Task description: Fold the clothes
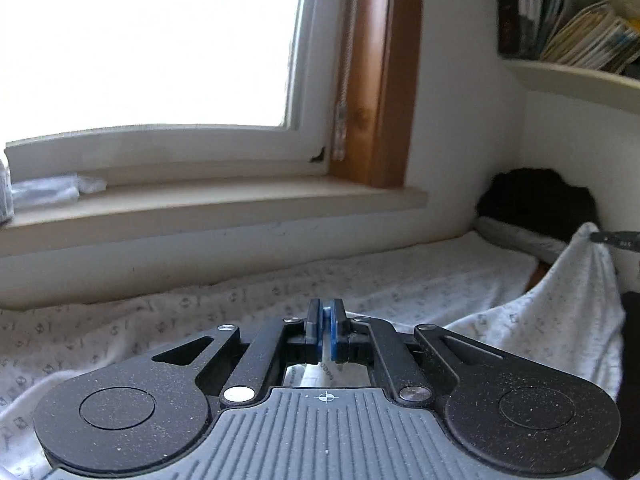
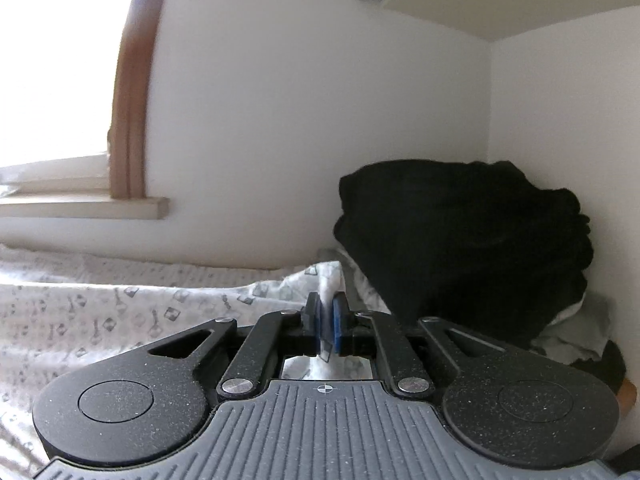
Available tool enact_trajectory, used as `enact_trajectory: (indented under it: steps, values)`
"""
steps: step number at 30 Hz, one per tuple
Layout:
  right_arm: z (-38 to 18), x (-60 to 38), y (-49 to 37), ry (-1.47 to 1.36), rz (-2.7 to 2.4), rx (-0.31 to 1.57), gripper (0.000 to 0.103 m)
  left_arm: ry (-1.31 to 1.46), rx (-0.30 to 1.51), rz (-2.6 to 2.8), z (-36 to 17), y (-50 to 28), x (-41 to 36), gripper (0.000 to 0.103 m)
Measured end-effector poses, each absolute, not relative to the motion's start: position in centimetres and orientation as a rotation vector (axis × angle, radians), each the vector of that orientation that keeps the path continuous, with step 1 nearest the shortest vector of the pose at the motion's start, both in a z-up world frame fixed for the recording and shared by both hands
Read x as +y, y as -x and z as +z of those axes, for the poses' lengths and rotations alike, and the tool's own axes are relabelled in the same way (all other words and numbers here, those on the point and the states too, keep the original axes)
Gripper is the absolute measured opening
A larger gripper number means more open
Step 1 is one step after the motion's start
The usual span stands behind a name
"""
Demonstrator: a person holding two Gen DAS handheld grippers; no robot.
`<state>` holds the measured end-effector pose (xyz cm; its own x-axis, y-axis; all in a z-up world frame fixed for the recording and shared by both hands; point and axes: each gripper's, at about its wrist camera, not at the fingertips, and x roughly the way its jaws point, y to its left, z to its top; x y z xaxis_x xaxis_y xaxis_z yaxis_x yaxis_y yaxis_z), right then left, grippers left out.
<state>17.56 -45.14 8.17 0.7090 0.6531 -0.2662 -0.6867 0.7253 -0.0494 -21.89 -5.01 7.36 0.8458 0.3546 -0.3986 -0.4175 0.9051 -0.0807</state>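
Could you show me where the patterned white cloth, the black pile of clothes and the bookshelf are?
patterned white cloth [image 1: 576, 304]: left wrist view, its lifted corner at right.
black pile of clothes [image 2: 460, 240]: right wrist view, middle of the heap.
bookshelf [image 1: 568, 76]: left wrist view, its front edge below the books.

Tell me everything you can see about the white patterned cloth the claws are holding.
The white patterned cloth is thin, soft fabric printed with small grey motifs. It lies spread over the bed below the windowsill. The left claw is shut on one edge, the right claw on another, which is pulled up into a peak. Its far end reaches towards a black pile of clothes in the corner.
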Motion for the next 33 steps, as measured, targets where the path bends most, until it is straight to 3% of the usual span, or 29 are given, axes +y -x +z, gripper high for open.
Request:
enact_trajectory:
  steps: [3,8,11,12,19,27,33]
  values:
    - [6.7,-42.6,-19.0,0.197,0.708,0.291,0.012,0.187,0.455,0.405,6.3,20.4,-4.8,0.007]
    - [4.8,-40.6,-20.0,0.256,0.706,0.4,0.021,0.155,0.492,0.362,6.2,21.2,-5.9,0.054]
    - [4.5,-41.0,-19.8,0.266,0.726,0.427,0.034,0.095,0.505,0.33,6.4,21.6,-7.0,0.061]
    - [4.4,-41.2,-19.7,0.271,0.724,0.432,0.039,0.083,0.511,0.313,6.4,21.2,-7.2,0.063]
    - [3.7,-41.7,-21.4,0.195,0.737,0.508,0.044,0.044,0.608,0.185,5.1,17.5,-7.6,0.066]
    - [2.6,-44.1,-18.8,0.267,0.759,0.527,0.035,0.068,0.656,0.195,4.5,17.8,-7.1,0.065]
    - [3.1,-46.8,-17.7,0.283,0.75,0.539,0.036,0.079,0.56,0.232,7.2,20.6,-7.6,0.063]
